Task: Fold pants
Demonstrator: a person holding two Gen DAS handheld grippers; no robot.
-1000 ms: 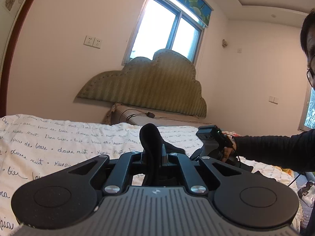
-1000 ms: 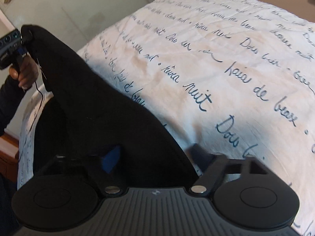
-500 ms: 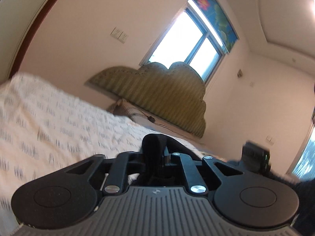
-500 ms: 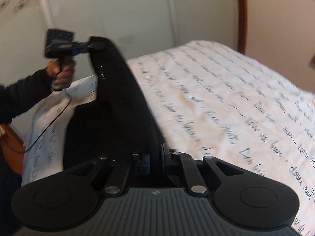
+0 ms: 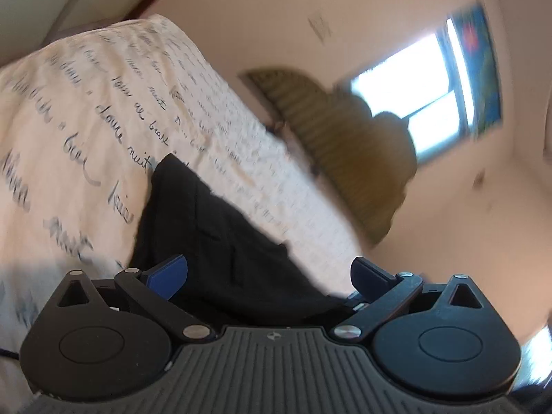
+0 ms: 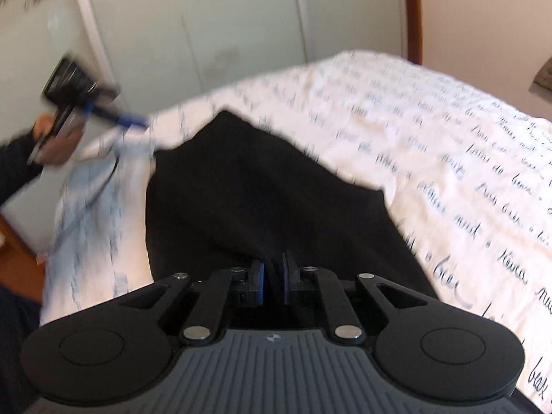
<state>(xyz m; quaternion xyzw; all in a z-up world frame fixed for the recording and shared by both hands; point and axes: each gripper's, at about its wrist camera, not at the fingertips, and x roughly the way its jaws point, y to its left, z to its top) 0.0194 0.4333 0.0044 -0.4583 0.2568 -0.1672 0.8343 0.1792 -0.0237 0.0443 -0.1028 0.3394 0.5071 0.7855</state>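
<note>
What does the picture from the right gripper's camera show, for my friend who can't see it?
The right gripper is pinched shut on the near edge of black pants spread over a white bedsheet printed with handwriting. At far left, a hand holds the left gripper off the pants, blurred, its jaws opening with nothing between them. Pale wardrobe doors stand behind.

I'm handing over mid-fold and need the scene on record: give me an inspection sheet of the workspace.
Surface: bedsheet, white with blue script, wrinkled.
Job's things: black pants lying on the sheet.
Clutter: nothing seen.
Grippers: left gripper jaws opening, pads clear of the pants below; right gripper shut on a pants fold.
Cables: thin dark cable hanging below the left gripper.
Surroundings: headboard, window, wardrobe doors.
</note>
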